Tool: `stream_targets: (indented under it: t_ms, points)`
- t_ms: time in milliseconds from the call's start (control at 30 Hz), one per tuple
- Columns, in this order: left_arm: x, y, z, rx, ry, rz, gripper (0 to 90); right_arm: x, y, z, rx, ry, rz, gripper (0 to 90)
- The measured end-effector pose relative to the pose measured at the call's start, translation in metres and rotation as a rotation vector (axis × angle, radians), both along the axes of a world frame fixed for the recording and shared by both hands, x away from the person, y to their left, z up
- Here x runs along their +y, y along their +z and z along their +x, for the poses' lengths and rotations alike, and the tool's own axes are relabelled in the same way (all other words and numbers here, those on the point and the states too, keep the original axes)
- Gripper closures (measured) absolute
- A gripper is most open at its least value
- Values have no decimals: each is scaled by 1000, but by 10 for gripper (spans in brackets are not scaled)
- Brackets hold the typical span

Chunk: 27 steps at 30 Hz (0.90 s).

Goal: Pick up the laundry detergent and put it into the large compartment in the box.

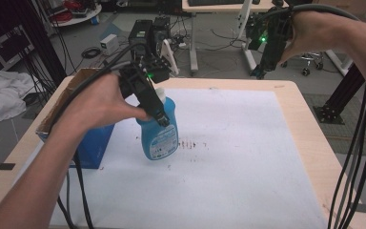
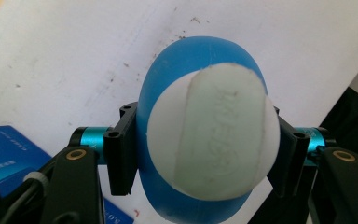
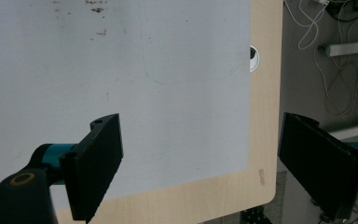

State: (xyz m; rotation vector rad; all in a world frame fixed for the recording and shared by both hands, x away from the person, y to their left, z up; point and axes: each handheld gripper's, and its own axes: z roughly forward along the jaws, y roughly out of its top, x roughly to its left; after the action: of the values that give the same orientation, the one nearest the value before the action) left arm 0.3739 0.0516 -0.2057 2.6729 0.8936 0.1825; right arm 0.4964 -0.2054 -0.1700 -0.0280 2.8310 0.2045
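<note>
A blue bottle (image 1: 159, 136) with a white cap and a pale label hangs tilted just over the white sheet, left of the table's middle. My left gripper (image 1: 156, 102) is shut on its upper part, coming down from above. In the left gripper view the bottle (image 2: 168, 60) is seen from the top, its white cap (image 2: 216, 135) wedged between the two black jaws. My right gripper (image 1: 263, 67) is held high over the table's far right edge. Its jaws stand wide apart with nothing between them (image 3: 200, 168).
A blue box (image 1: 95, 143) stands at the left edge of the white sheet (image 1: 238, 157), beside an open cardboard box (image 1: 64, 93). Small brown specks mark the sheet near the bottle. Cables trail from both grippers. Beyond the table are desks, equipment and floor cables.
</note>
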Motion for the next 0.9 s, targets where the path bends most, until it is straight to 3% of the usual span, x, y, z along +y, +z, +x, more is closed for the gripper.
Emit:
stream_targets:
  t_ms: [133, 433, 667, 900]
  points:
    - [5, 27, 4, -8, -6, -11, 381, -1, 1, -1, -2, 3, 6, 132]
    - [16, 75, 14, -36, 10, 8, 381, 0, 3, -4, -7, 5, 9, 132]
    - [34, 106, 23, -41, 26, -35, 381, -3, 4, -5, -9, 0, 12, 132]
    - [60, 126, 28, -54, 66, -38, 381, -4, 2, -4, -10, 11, 10, 132]
